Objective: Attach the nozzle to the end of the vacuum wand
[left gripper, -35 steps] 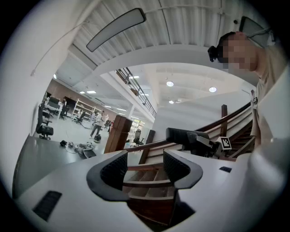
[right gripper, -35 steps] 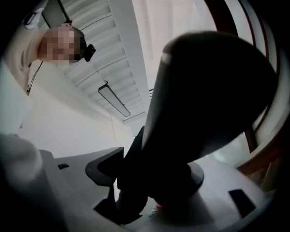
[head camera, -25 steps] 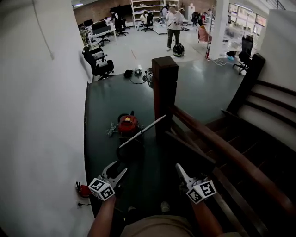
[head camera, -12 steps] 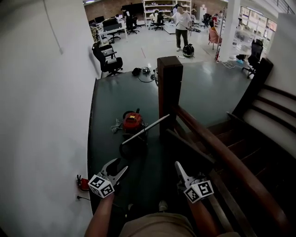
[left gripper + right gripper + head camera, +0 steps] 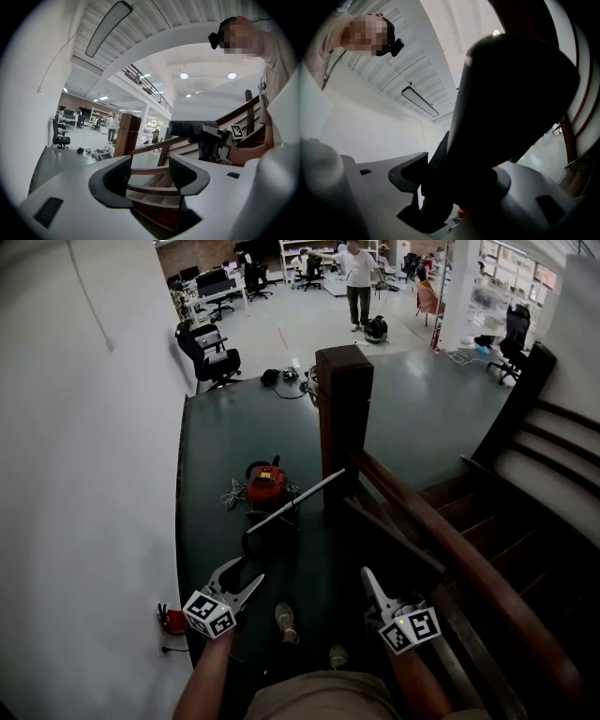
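Right hand-held gripper (image 5: 373, 589), lower centre-right of the head view, is clamped on a black nozzle (image 5: 511, 93). In the right gripper view the nozzle is a bulky, dark, smooth-edged body that fills the gap between the jaws and rises to the upper right of the frame. The left gripper view shows the same nozzle (image 5: 185, 128) as a short black block at centre right, held out from the right hand-held gripper (image 5: 213, 143).

Left hand-held gripper (image 5: 240, 577), lower left of the head view, has its jaws apart with nothing between them; only wooden stair steps show through the gap (image 5: 151, 171).

A shoe (image 5: 286, 621) is on the dark green floor (image 5: 202, 474) between the two grippers. A small red item (image 5: 172, 621) sits by the white wall at lower left.

Mid-frame, the wand (image 5: 292, 504) is a thin silver tube lying slanted, its upper end near the newel post (image 5: 344, 418). Its lower end is beside the red vacuum canister (image 5: 265, 486), well apart from the nozzle.

A wooden handrail (image 5: 450, 554) runs from the post down to the lower right. Farther up there is an office chair (image 5: 211, 357) at upper left and a person (image 5: 359, 276) standing at top centre.
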`<state>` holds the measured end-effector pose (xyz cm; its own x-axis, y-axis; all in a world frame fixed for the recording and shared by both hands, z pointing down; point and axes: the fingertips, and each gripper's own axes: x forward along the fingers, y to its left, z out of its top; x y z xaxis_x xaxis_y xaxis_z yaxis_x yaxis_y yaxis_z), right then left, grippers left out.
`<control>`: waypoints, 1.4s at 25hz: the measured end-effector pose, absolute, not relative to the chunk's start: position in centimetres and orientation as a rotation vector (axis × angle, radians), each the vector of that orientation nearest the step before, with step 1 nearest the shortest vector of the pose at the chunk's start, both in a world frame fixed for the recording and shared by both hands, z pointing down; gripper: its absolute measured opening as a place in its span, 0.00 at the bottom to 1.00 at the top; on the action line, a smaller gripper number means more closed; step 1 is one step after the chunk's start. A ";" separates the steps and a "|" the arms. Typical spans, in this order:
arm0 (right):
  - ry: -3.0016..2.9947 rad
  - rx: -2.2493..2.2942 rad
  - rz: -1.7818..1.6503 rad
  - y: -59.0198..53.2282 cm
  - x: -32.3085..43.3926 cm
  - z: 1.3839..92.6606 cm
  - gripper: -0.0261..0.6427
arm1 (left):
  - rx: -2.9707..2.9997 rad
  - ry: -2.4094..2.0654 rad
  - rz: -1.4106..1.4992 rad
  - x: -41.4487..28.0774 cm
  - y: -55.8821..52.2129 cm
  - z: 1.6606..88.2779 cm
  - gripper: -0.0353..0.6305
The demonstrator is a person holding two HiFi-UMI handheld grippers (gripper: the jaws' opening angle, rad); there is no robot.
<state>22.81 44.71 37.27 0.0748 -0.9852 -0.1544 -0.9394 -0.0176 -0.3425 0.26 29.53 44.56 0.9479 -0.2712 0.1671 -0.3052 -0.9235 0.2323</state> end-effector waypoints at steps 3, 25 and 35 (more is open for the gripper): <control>1.880 -2.045 -0.175 41.8 22.9 37.3 0.47 | 2.847 -0.371 0.223 1.0 26.2 45.5 0.44; 1.584 -2.337 -0.122 25.4 23.6 36.9 0.47 | 2.874 0.107 0.353 4.6 9.1 49.7 0.44; 1.564 -2.362 -0.088 22.8 25.3 37.4 0.47 | 2.863 0.212 0.442 9.7 5.4 53.0 0.44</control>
<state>25.35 22.79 37.41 0.4032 -0.9077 -0.1160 -0.8889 -0.3584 -0.2851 9.70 5.44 53.05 0.9438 0.1774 0.2788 0.1059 -0.9615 0.2534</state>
